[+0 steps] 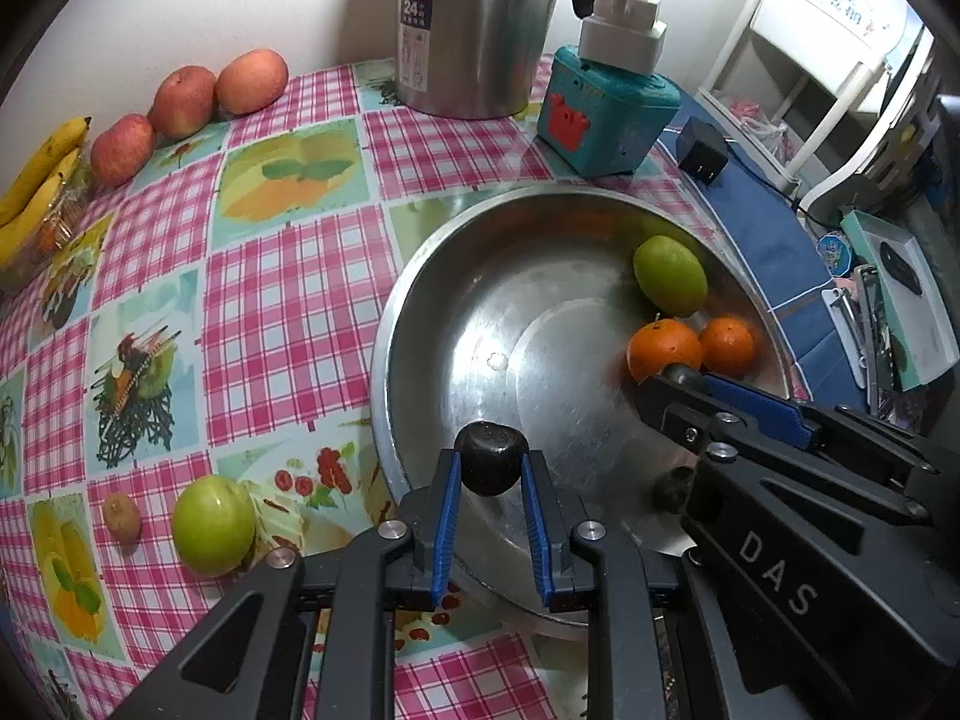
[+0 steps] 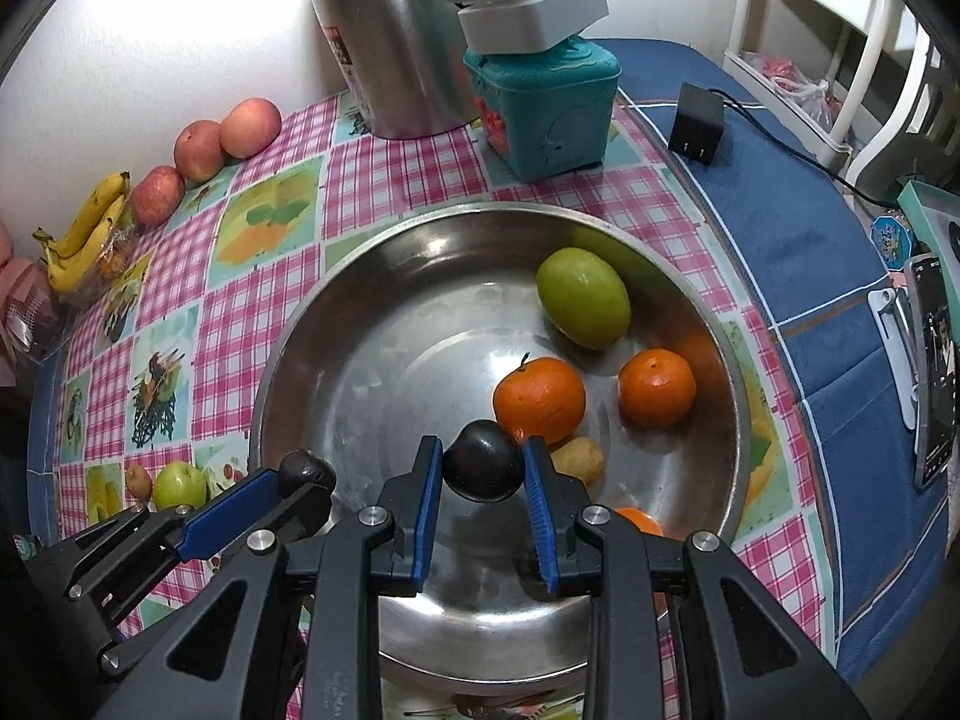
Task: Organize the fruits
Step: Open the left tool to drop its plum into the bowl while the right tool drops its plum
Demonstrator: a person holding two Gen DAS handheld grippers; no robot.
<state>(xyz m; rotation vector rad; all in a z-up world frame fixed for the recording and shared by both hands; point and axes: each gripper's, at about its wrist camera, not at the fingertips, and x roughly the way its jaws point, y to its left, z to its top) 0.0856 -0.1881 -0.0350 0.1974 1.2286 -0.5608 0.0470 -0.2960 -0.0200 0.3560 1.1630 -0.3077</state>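
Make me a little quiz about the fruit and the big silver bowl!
1. True or false: each gripper holds a dark fruit.
2. How many oranges lie fully visible in the bowl, beside the green fruit?
3. Which green fruit is outside the bowl: A, the one near the kettle, or B, the one beside the small brown fruit?

Key: 1 true: left gripper, right gripper. 2 two. 3 B.

Looks like somebody's home, probably a dining corner. A pink checked tablecloth (image 2: 384,180) with fruit prints is covering the table, a steel thermos (image 1: 474,24) is sitting against the wall, a charger (image 2: 696,123) is lying around, and a white shelf (image 1: 798,60) is standing alongside.
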